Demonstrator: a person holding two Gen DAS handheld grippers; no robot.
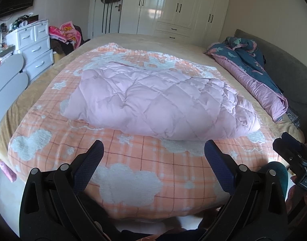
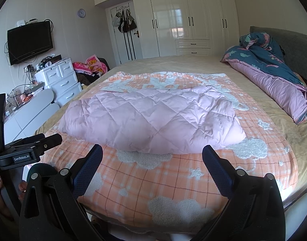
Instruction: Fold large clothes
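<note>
A pink quilted padded garment lies folded into a wide bundle on an orange checked blanket with white clouds on the bed. It also shows in the right wrist view, on the same blanket. My left gripper is open and empty, hovering above the blanket just short of the garment's near edge. My right gripper is open and empty, also just short of the near edge. The right gripper's body shows at the left wrist view's right edge; the left gripper's body shows at the right wrist view's left.
A rolled blue and pink duvet lies along the bed's right side by a grey headboard. A white drawer unit, a wall television and a pile of clothes stand left of the bed. White wardrobes line the far wall.
</note>
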